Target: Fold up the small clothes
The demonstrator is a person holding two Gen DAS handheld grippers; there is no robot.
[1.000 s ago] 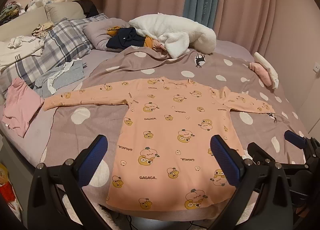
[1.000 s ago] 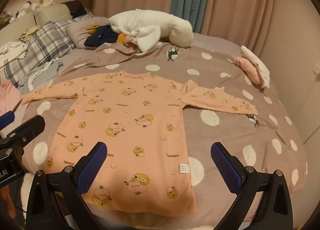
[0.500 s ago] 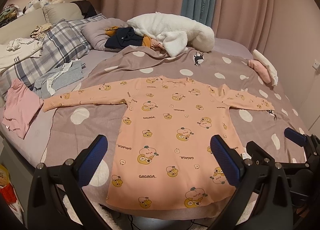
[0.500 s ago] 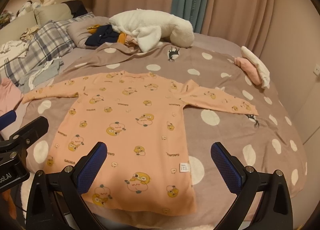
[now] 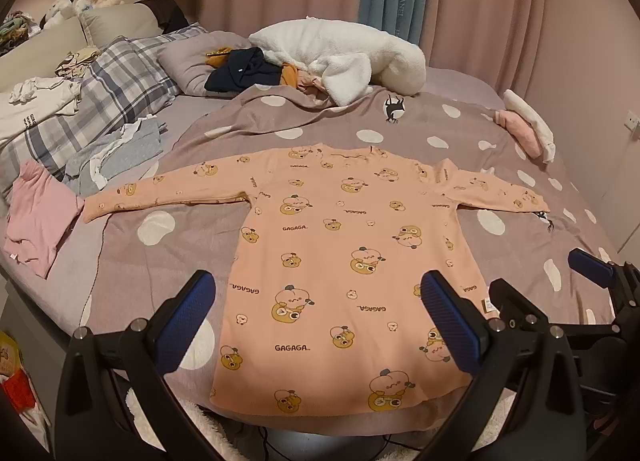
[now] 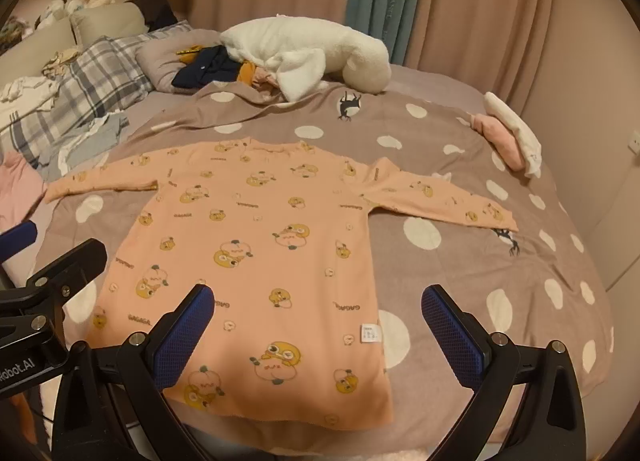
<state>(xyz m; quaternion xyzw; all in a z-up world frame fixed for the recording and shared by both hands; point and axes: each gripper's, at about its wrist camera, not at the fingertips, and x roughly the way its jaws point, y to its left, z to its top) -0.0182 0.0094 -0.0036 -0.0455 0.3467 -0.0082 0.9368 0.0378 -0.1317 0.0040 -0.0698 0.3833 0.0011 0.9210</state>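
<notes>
A white fleece blanket (image 5: 340, 53) lies heaped beside a plaid pillow (image 5: 108, 81). Pink curtains (image 6: 460, 1) hang behind the polka-dot bedspread (image 6: 460, 261).

peach shirt (image 6: 256, 245) flat on spotted blanket (image 6: 480, 269), wide-open right hand-held gripper (image 6: 318, 325) above hem

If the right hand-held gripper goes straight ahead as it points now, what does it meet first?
Most likely the peach shirt, near its right side seam, or the dotted blanket just beside it. The right hand-held gripper is open; depth is unclear.
</notes>
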